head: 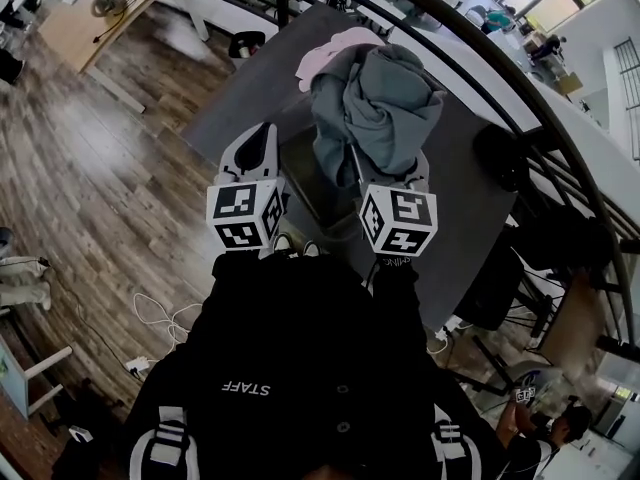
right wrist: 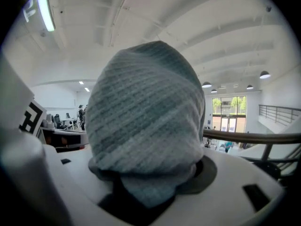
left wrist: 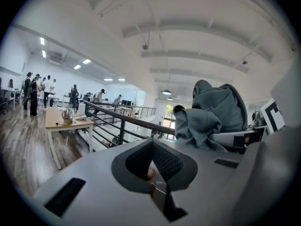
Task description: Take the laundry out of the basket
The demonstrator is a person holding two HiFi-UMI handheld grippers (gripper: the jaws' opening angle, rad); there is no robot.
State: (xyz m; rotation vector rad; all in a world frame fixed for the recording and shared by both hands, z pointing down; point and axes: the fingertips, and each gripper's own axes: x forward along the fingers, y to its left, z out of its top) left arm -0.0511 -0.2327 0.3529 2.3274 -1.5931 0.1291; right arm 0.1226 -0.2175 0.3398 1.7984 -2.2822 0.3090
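Observation:
A grey-teal garment (head: 375, 103) hangs bunched in the air, with my right gripper (head: 388, 165) shut on it. In the right gripper view the ribbed cloth (right wrist: 146, 117) fills the space between the jaws and hides the fingertips of the right gripper (right wrist: 150, 187). My left gripper (head: 266, 130) is held up beside it on the left, its jaws together with nothing in them. From the left gripper (left wrist: 151, 145) the garment (left wrist: 214, 114) shows to the right. A dark shape that may be the basket (head: 305, 193) lies below, between the grippers.
A pink garment (head: 335, 46) lies on the dark grey mat (head: 480, 198) beyond the grey one. A curved black railing (head: 480, 78) runs along the right. A wooden table (head: 90, 18) stands far left, cables (head: 160, 313) trail on the wood floor, and people (left wrist: 35, 91) stand in the distance.

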